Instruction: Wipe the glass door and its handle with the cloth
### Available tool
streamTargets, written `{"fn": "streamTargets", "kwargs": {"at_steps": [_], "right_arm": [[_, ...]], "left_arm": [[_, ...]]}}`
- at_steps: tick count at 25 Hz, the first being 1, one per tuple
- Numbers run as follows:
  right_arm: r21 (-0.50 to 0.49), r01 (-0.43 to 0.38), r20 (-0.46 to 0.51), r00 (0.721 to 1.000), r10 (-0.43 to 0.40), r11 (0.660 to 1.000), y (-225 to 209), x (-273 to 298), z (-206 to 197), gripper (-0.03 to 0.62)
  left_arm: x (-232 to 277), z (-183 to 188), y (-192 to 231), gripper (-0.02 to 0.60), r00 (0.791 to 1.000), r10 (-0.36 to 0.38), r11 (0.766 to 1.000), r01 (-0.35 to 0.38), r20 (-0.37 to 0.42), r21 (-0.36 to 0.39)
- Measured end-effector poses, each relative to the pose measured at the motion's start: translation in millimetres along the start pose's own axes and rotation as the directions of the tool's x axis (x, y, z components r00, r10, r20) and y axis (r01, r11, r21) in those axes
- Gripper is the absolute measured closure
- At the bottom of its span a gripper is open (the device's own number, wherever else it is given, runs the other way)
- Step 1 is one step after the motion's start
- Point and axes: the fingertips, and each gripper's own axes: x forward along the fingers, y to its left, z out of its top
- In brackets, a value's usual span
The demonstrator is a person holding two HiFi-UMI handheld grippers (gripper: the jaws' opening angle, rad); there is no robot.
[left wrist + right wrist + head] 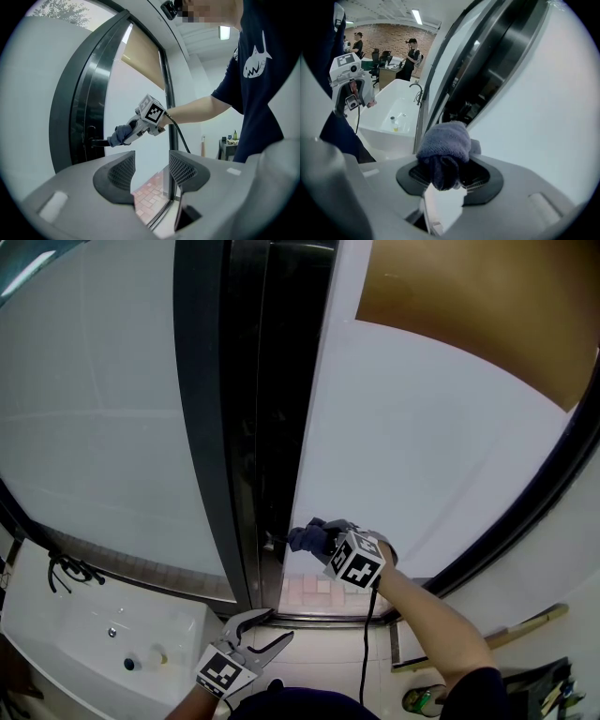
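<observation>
The cloth (445, 150), grey-blue and bunched into a wad, sits pinched between the jaws of my right gripper (447, 176). They are closed on its lower folds, and the rest bulges out in front of them. I hold that gripper out at arm's length, its marker cube (356, 561) facing up. The wad meets the free end of the handle (96, 142), a black lever that sticks out level from the left edge of the glass door (403, 456). In the left gripper view cloth and lever look to be touching.

My left gripper (272, 629) hangs low and close to my body, well apart from the handle. Its jaws are spread, with nothing between them but a view of the door's bottom edge.

The door's pane is frosted white over most of its height. Along its bottom edge a clear strip shows brick paving (314, 592) beyond. A tan blind (469, 306) covers the pane's upper right corner. Just left of the handle runs the dark frame (220, 427), glossy black, from top to bottom. Left of the frame is another pale pane, and below it, near my left side, stands a white basin (84, 634) with a dark tap (70, 568) at its rim.
</observation>
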Motion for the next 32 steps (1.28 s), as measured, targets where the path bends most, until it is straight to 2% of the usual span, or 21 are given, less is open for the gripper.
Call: {"fn": "streamTargets", "kwargs": {"at_steps": [4,8,13,17,22,25,29,32], "right_arm": [[0.005,0.05,-0.021,0.999,-0.05,0.999,-6,-8,-27,0.431],[-0.059,0.079,-0.005,0.997,-0.08,0.995,-3,-19,-25,0.431],[-0.09,0.069,0.113,0.992,-0.059,0.994,8,-26,26,0.431],[-0.182,0.076,0.168,0.985,-0.046,0.98,25,-11,72,0.431],[-0.338,0.116,0.133,0.988,-0.074,0.934,41,27,100,0.431],[-0.421,0.153,0.101,0.987,-0.122,0.894,43,44,98,0.431],[-0.523,0.222,0.096,0.975,-0.202,0.823,42,45,91,0.431],[-0.548,0.222,0.088,0.974,-0.208,0.807,45,44,79,0.431]], "left_arm": [[0,2,-1,0.36,1.0,-0.006,1.0,0.006,0.004,0.004],[-1,0,2,0.36,1.0,-0.005,1.0,0.005,-0.004,0.004],[-1,4,2,0.36,1.0,-0.003,1.0,0.003,0.004,0.008],[-4,4,3,0.36,1.0,0.006,1.0,-0.006,0.004,0.011],[-10,6,7,0.36,1.0,0.025,1.0,-0.025,0.004,0.001],[-12,7,10,0.36,0.999,0.038,0.999,-0.037,0.01,-0.006],[-13,1,13,0.36,0.999,0.037,0.999,-0.037,0.001,-0.004],[-11,1,13,0.36,1.0,0.029,1.0,-0.029,0.002,-0.004]]}}
